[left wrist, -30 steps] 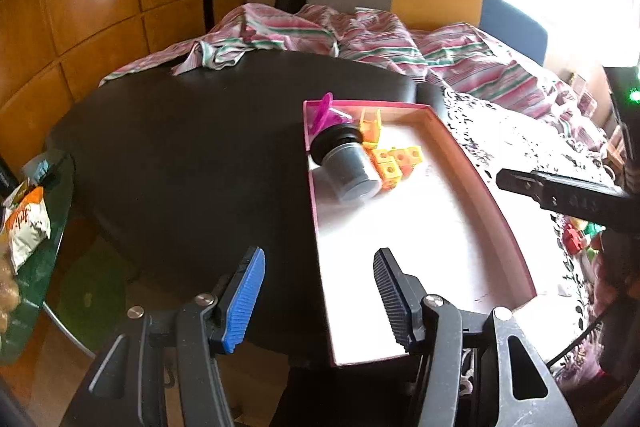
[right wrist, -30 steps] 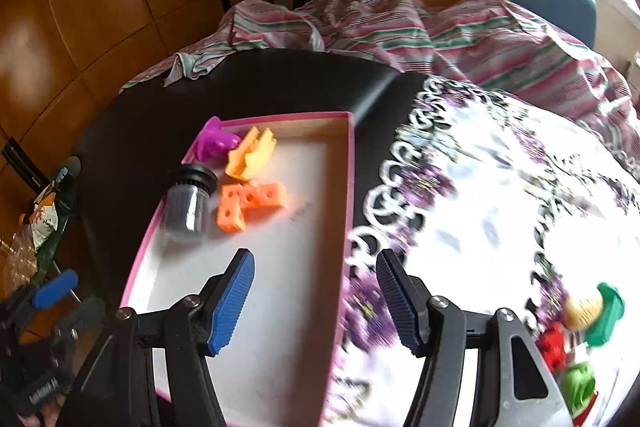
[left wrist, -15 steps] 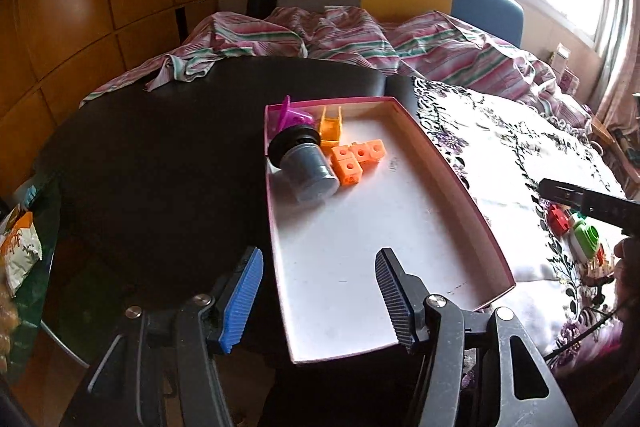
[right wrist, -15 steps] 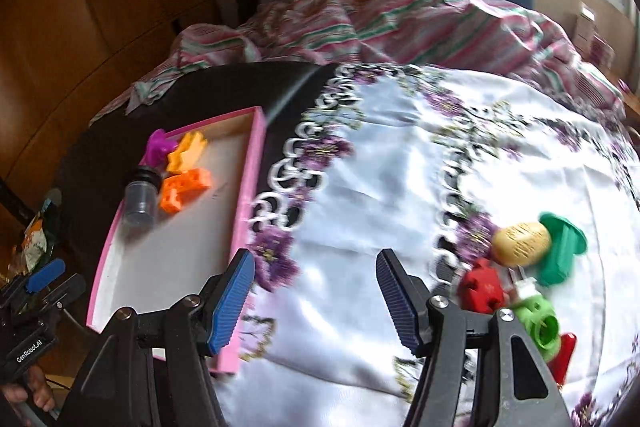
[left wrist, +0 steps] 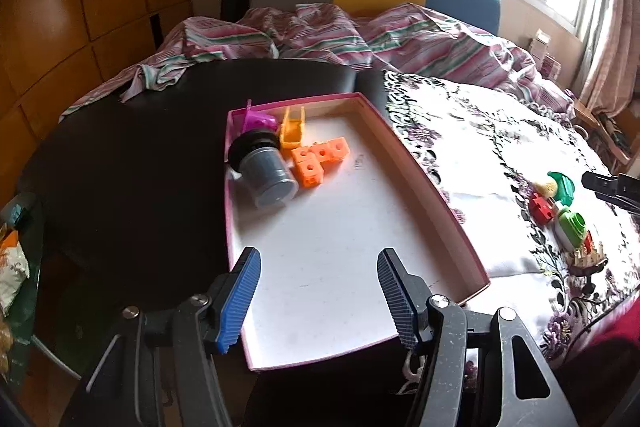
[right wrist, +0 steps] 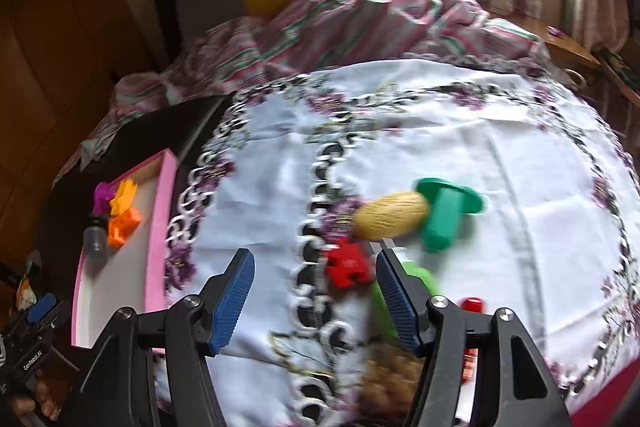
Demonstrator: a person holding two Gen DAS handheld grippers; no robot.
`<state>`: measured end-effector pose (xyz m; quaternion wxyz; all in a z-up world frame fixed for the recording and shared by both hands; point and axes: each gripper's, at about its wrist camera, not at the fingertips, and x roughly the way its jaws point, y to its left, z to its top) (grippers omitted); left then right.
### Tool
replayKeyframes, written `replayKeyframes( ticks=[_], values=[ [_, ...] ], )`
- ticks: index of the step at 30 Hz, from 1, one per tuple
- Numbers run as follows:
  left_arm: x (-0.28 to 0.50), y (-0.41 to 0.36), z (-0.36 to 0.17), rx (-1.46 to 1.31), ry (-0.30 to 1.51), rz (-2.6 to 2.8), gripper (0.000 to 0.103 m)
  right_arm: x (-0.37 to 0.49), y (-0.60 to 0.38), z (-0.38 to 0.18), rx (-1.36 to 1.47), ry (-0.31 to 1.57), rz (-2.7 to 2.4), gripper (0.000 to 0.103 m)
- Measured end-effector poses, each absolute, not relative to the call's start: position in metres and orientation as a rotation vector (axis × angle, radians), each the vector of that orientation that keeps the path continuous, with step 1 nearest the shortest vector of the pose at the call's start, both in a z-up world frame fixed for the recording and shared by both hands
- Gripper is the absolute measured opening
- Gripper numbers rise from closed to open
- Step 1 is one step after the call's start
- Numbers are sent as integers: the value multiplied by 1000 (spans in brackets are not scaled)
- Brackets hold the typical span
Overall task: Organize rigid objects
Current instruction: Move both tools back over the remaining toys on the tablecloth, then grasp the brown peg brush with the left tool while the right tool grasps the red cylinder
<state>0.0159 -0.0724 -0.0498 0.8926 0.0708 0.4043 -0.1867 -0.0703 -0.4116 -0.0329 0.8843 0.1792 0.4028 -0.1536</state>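
- Left wrist view: my left hand-held gripper [left wrist: 318,297] hangs over the near end of the pink-rimmed tray [left wrist: 424,183], its blue pads spread with nothing between them but the tray's bare white floor.
- At the far end of the tray lie a grey cylinder with a black cap [left wrist: 266,171], tipped on its side, a magenta piece [left wrist: 260,121] behind it, a yellow-orange open frame [left wrist: 293,131] and linked orange cubes [left wrist: 318,161] touching the cylinder.
- The tray sits on the dark counter [left wrist: 132,163], its right rim against the flowered white cloth [left wrist: 472,147].
- Well to the right of the tray, on the cloth, sits a cluster of toys: a red block [left wrist: 542,207], green pieces [left wrist: 572,225], a yellow one partly hidden.
- Right wrist view: my right hand-held gripper [right wrist: 312,301] is spread wide and empty above the cloth, to the right of the tray [right wrist: 164,227].
- Between its pads, lower down on the cloth, lies a red puzzle-shaped piece [right wrist: 348,265]; beyond it a yellow ridged corn-like toy [right wrist: 390,215] touches a green stamper [right wrist: 444,213].
- A green piece shows blurred behind the right pad.
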Motion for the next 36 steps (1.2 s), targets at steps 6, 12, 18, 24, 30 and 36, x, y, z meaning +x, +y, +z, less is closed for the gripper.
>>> replayKeyframes(
  ticks=[6,12,18,24,30,36],
  values=[
    [13,-93,-47,169,833,-458,62,-105,-443,-29,437,830,-390,64],
    [7,-123,-42,204,815,-534,62,-132,-471,-35,562,807,-426,64],
    [-2,-165,-41,243,822,-664,62,-151,-497,-48,766,738,-407,64],
    [-13,-218,-55,287,883,-811,62,-163,-507,-49,857,657,-414,64],
    [-41,-272,-65,314,954,-1023,62,-167,-513,-52,899,628,-391,64],
    [-60,-316,-77,261,1044,-1147,76,-169,-514,-53,913,609,-378,64]
  ],
)
